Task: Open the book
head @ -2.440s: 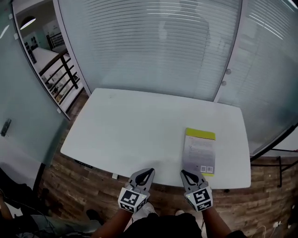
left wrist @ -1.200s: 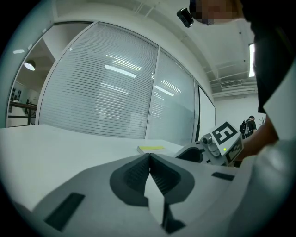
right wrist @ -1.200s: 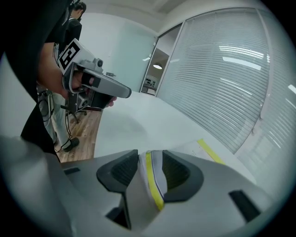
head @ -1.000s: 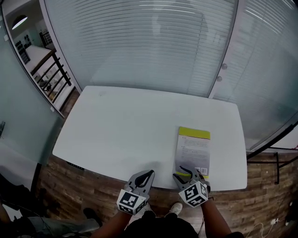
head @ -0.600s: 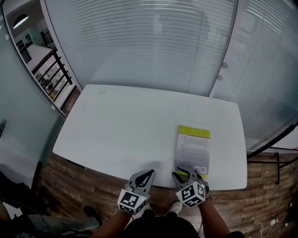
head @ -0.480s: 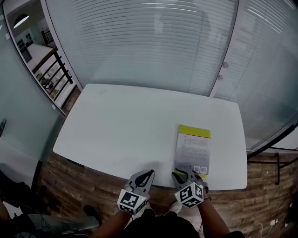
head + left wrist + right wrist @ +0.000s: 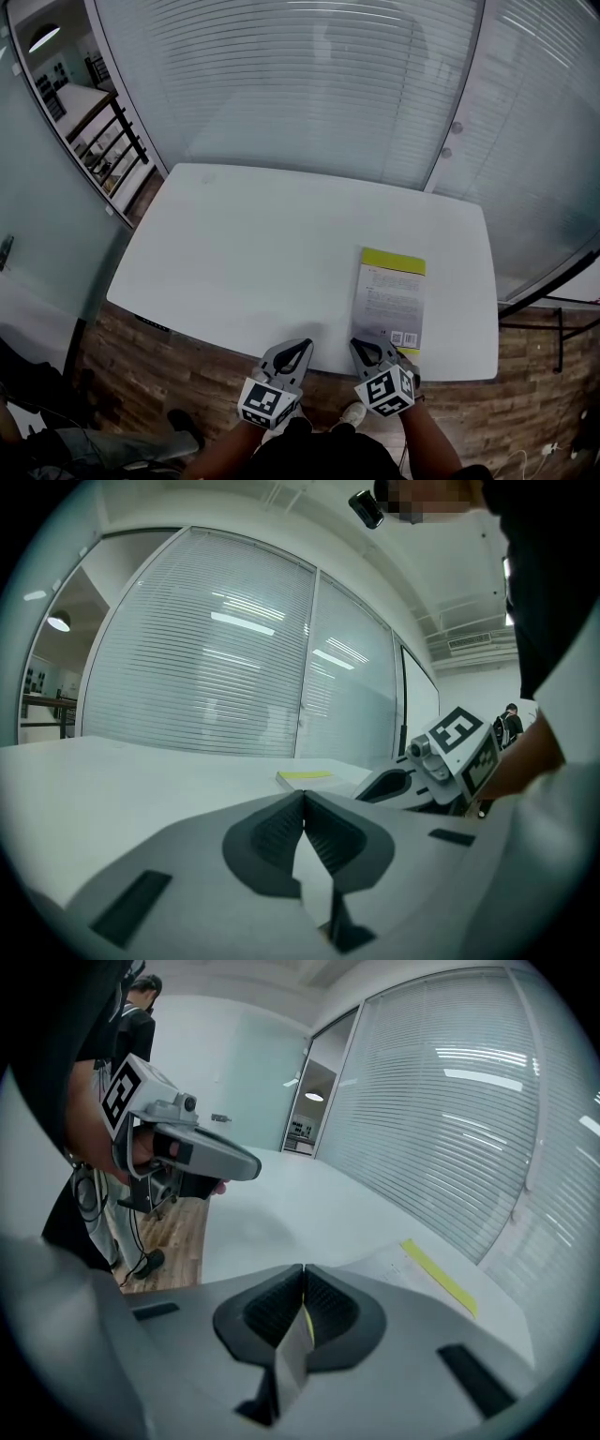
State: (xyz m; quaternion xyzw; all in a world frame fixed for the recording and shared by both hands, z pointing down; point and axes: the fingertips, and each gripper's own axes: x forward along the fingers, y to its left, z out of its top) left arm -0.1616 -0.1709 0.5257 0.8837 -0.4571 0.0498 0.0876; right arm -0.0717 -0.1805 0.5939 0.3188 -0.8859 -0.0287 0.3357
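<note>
Glass walling with lowered blinds point(image 7: 300, 84) is running behind the book's far end, and wood flooring point(image 7: 187, 375) is showing below its near end. A white table point(image 7: 262, 253) is carrying the book point(image 7: 392, 302), which is lying flat and closed by the edge nearest the person, its long axis pointing straight away from them and its yellow band point(image 7: 394, 262) sitting at the far end. Nothing else is lying around the book, so nothing is standing in the way of a cover swinging over. The right gripper point(image 7: 363, 346) is sitting at the book's near short edge, towards its left corner, angled down onto it. Its jaws have just been closing and are now pressing together on a thin leaf with a sliver of yellow showing between the pads, which looks like the edge of the cover. The left gripper point(image 7: 302, 345) is hovering just to the left of the book's near end, apart from it, jaws together with nothing between them. The right hand is therefore the one placed to act. The coming move probably means lifting that pinched edge up and away from the rest of the book, though which long side carries the spine cannot be told.
</note>
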